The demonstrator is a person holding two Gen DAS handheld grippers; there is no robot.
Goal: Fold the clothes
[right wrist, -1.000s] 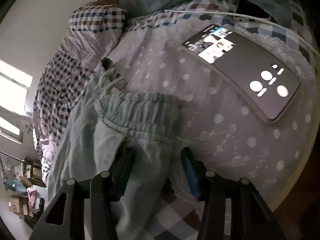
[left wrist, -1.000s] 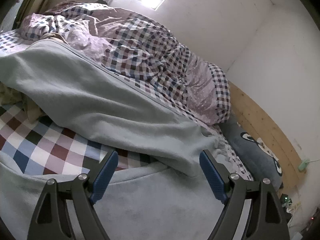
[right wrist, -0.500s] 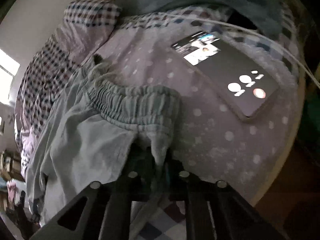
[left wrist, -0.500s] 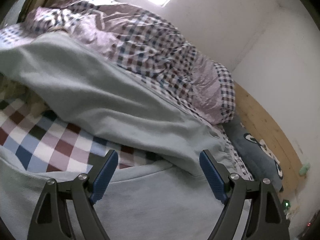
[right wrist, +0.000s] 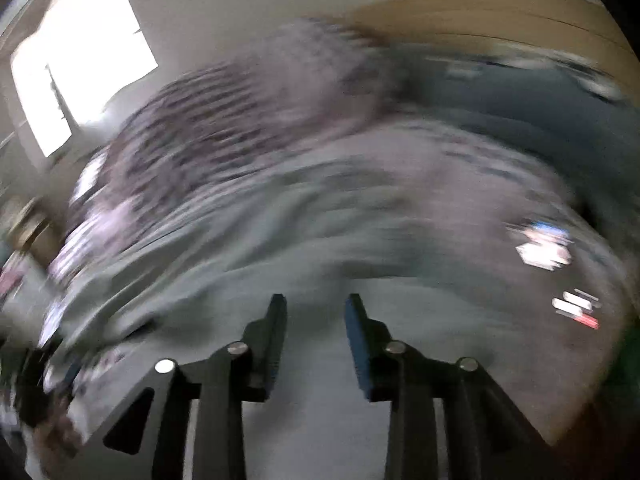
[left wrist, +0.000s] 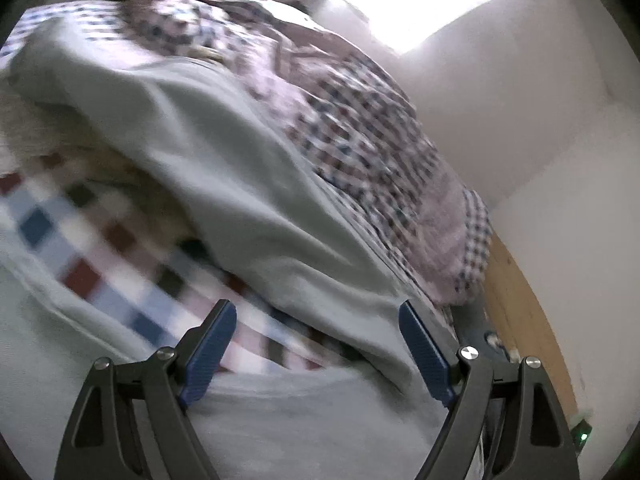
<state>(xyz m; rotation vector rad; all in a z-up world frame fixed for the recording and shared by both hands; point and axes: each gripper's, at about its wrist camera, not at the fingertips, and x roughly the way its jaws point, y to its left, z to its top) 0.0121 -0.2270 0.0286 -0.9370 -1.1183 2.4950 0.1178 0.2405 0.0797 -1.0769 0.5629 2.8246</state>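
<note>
Pale green trousers (left wrist: 256, 184) spread on checked bedding (left wrist: 120, 264)

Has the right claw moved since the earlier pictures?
Yes. The right claw has swung up and away: the phone slid from upper centre toward the right edge. Its jaws have just been opening.

The left wrist view is taken from behind the left gripper (left wrist: 316, 346), close above the pale green garment (left wrist: 248, 184), angled downward. The right wrist view, heavily blurred, is taken behind the right gripper (right wrist: 316, 304). Garment, checked quilt (left wrist: 372, 136) and window (right wrist: 80, 52) are shared.
</note>
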